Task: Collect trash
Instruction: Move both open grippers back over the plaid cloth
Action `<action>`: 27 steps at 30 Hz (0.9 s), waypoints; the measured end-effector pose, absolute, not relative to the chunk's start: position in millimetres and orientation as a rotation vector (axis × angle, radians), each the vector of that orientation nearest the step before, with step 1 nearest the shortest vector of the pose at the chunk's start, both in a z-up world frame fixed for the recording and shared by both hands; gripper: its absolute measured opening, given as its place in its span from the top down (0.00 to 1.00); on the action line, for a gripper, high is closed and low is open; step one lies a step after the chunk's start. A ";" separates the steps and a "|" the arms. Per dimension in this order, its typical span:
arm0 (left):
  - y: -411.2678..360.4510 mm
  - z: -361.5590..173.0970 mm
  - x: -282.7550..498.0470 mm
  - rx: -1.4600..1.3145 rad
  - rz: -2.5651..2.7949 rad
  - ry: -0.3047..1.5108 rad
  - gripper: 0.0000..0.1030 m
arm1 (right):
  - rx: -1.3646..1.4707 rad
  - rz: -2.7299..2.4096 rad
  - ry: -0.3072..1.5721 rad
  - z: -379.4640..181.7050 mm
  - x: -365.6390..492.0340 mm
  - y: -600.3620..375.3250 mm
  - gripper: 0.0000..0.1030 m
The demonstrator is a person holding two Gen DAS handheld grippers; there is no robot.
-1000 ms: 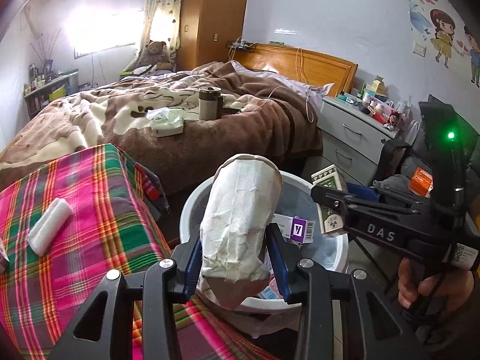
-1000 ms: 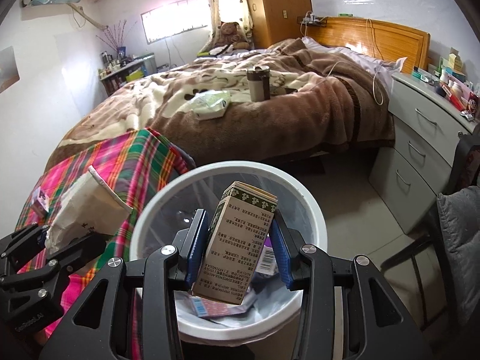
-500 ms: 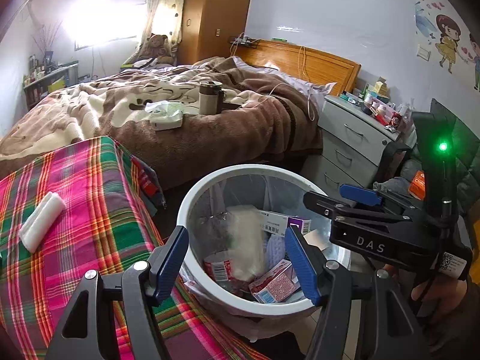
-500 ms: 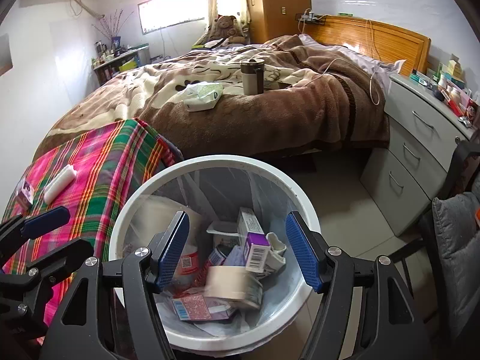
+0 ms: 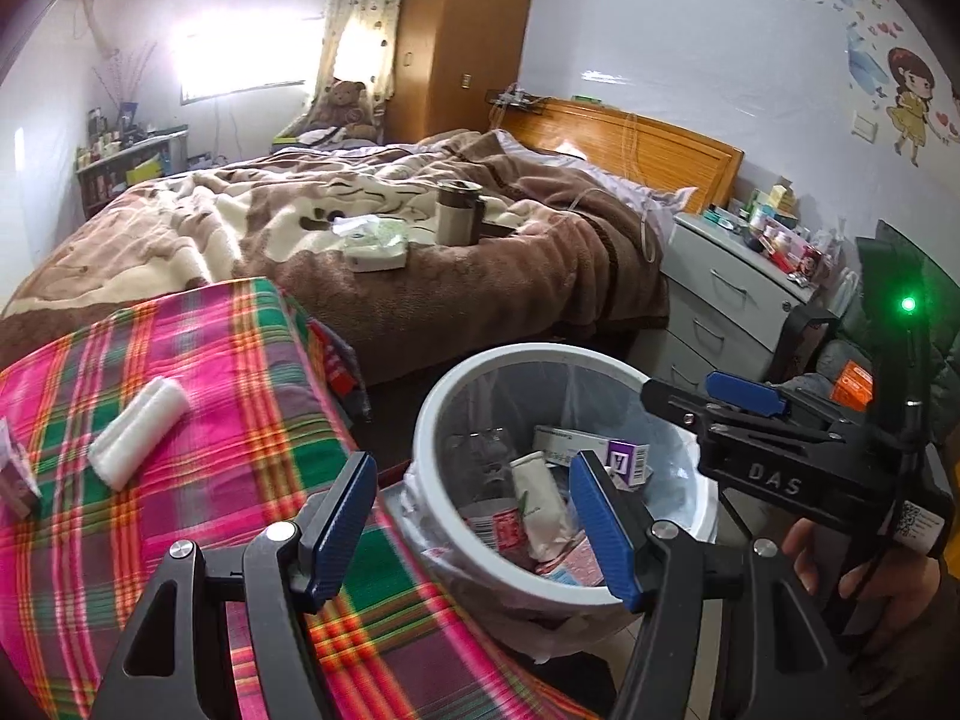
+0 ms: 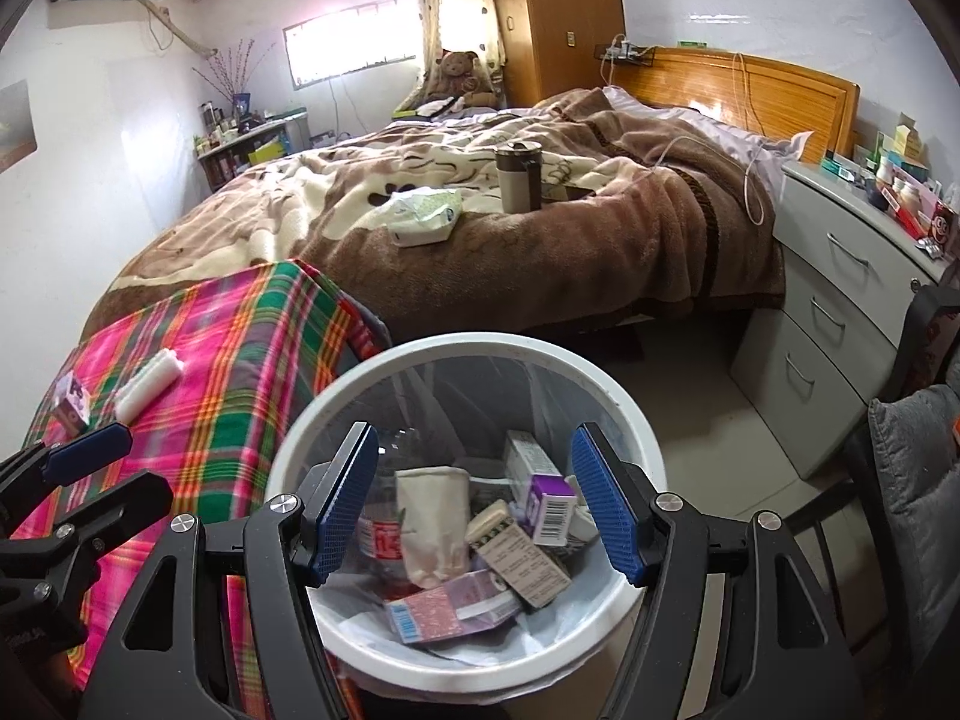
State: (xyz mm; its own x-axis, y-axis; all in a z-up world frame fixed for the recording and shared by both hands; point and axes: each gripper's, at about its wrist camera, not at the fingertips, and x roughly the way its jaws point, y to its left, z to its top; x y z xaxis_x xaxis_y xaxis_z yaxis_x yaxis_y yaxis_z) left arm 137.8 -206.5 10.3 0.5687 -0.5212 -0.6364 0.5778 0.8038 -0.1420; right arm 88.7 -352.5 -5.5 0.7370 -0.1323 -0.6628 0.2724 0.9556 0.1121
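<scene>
Lower left of the right wrist view: small printed box (image 6: 71, 402) and white roll (image 6: 148, 383) lie on the plaid cloth (image 6: 240, 360), close together, apart from the bin. Judged to be the trash left to collect.

Left claw (image 5: 474, 525): jaws apart, nothing between them, having just been opening. It hangs over the edge of the cloth, bin rim at its right finger.

Centre: white bin (image 6: 312, 414) with clear liner, holding cartons, a pale paper pouch (image 6: 433, 519) and a purple-ended box (image 6: 549, 507).

Right claw (image 6: 474, 510): jaws apart and empty, also just been opening, directly above the bin mouth.

Step in hand, as judged: drop done, both claws free. Next move calls for swinging the left claw to the frame's left, toward the roll, and lining the jaws across its narrow side before closing.
</scene>
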 end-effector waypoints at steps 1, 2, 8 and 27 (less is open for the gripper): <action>-201.3 11.3 137.9 0.079 -0.638 0.716 0.36 | 0.208 -0.220 0.702 -4.3 88.3 -350.4 0.34; -196.4 12.2 137.7 0.075 -0.624 0.714 0.36 | 0.208 -0.216 0.694 -3.0 88.0 -348.2 0.34; -165.0 17.2 142.9 0.038 -0.565 0.701 0.36 | 0.215 -0.185 0.668 1.9 91.4 -330.7 0.34; -55.9 21.2 179.8 -0.026 -0.334 0.672 0.35 | 0.176 -0.010 0.670 2.4 131.8 -246.0 0.34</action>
